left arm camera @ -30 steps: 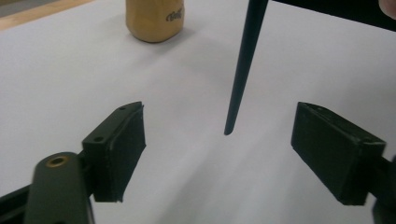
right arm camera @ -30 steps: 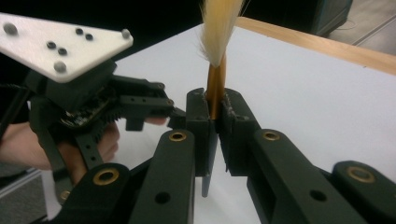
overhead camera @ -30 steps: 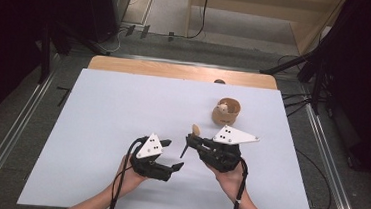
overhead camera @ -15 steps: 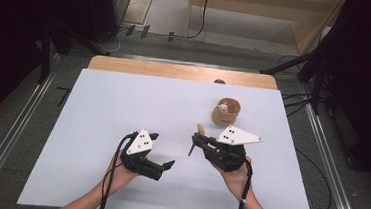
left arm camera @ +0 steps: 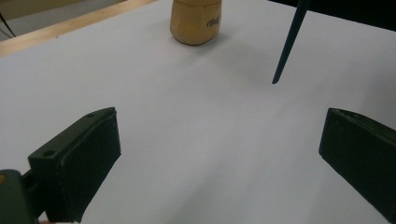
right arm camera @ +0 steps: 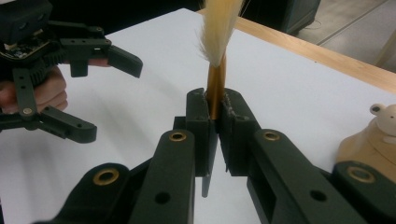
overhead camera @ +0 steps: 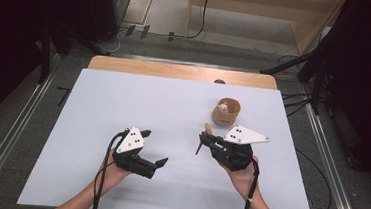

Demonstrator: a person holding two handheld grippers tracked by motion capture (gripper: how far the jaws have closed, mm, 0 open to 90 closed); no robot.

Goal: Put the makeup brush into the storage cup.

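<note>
A big white table fills the middle of the high view, with a strip of bare wood along its far edge. Two hands come in from the bottom of the frame, and each one holds a black gripper.

The left gripper sits in the lower middle of the high view, a bit left of center. Its jaws are spread wide apart and hold nothing. In the left gripper view the two black jaws stand at the lower left and lower right corners, with plain white table between them.

The right gripper is lower right of center in the high view. Its jaws are pressed tight on a brush. In the right gripper view the brush stands up in the middle of the frame, with a gold neck pinched between the jaws and pale soft hair at the top (the hair is blurry). The dark thin handle of the brush pokes out below the jaws. In the left gripper view that dark handle slants down from the top right, with its tip just above the table.

A little wooden pot stands on the table just above the right gripper in the high view. Something small and pale sits inside it. It looks like a tiny bear head at the right edge of the right gripper view.
</note>
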